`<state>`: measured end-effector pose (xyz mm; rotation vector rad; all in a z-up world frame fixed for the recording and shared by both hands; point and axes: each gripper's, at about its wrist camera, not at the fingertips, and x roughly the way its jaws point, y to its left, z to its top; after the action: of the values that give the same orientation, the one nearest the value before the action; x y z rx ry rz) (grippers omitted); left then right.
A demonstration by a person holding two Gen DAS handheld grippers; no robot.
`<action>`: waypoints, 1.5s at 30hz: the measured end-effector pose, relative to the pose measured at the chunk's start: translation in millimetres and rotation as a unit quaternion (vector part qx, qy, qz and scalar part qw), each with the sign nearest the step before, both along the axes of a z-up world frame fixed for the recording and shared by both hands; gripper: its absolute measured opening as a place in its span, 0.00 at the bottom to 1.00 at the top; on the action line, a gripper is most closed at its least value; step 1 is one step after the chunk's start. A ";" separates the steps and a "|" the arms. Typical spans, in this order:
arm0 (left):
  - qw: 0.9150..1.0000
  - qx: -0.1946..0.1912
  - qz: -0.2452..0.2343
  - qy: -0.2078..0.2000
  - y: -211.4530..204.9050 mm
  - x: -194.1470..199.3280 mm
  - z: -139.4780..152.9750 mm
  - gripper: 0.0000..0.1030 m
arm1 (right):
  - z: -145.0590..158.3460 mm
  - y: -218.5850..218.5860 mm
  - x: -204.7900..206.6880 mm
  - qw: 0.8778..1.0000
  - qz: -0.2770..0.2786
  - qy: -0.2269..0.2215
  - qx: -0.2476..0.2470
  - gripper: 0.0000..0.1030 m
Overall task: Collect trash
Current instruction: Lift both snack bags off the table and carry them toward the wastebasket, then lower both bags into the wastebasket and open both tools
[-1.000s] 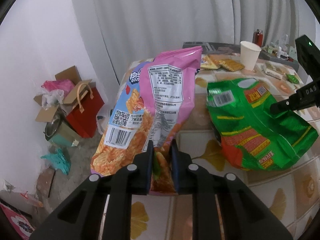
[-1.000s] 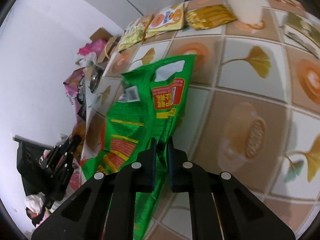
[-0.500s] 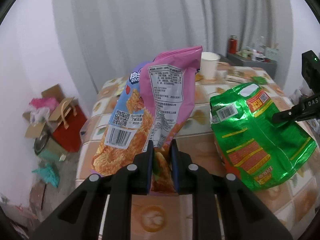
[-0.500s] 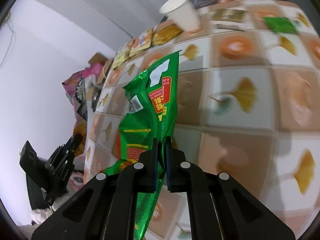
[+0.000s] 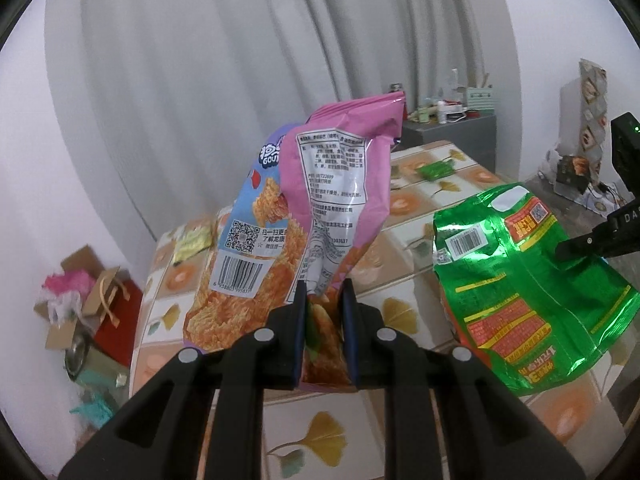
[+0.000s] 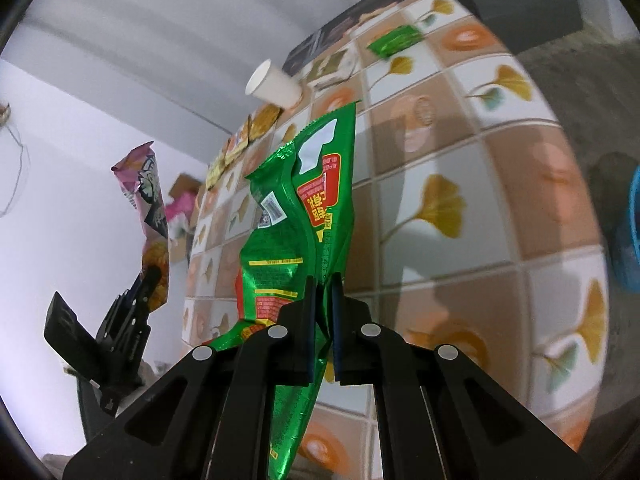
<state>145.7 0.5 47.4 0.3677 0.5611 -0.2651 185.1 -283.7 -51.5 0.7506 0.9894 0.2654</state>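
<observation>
Both bags have travelled with your hands since the earlier frames: the white paper cup (image 6: pixel 271 87), then close at the top of the right wrist view, now sits small in the upper centre, and more of the tablecloth with the ginkgo-leaf tile print (image 6: pixel 472 184) shows under the load.

Left gripper (image 5: pixel 323 312): its jaws are clamped on the lower edge of the crinkled pink and blue foil snack bag (image 5: pixel 320 216), which stands upright at the centre of the left wrist frame, clear of the cloth. Right gripper (image 6: pixel 321 308): its jaws are closed tight on the creased shiny green foil snack bag (image 6: pixel 296 216), which hangs folded lengthwise through the centre of its frame, with a loose tail trailing below the fingers.

Judgement: you are in the carry stage, with no bin clearly identified in either view. A blue rim at the right edge of the right wrist frame may be a container; I cannot tell.

Recommendations:
- Keep both grips firm; foil is slick and both bags are pinched by one thin edge.
- Keep the two bags apart; in the left wrist view the green one sits just right of the pink one.
- Clear the small green sachet (image 6: pixel 394 40) and the cup as you swing away.
- Remaining wrappers lie along the far table edge, upper centre; return for them.
</observation>
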 end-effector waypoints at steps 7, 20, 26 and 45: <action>0.999 0.017 -0.028 -0.021 -34.7 -14.9 9.5 0.15 | 5.5 -29.8 -29.6 0.999 -0.036 -0.023 0.016 0.05; 0.987 -0.029 -0.159 0.010 -122.2 -22.3 40.1 0.15 | 41.2 -161.7 -150.3 0.963 -0.255 -0.084 -0.010 0.05; 0.962 -0.050 -0.259 0.071 -214.2 -15.3 45.2 0.15 | 36.5 -223.6 -232.3 0.912 -0.400 -0.068 -0.061 0.05; 0.907 0.045 -0.375 0.189 -452.4 -19.5 -50.2 0.16 | -162.0 -338.0 -215.8 0.854 -0.503 0.125 -0.034 0.05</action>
<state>126.2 -451.9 -2.8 0.6215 0.7978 -1.0752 -30.6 -621.6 -213.5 1.1574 0.7183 -0.7977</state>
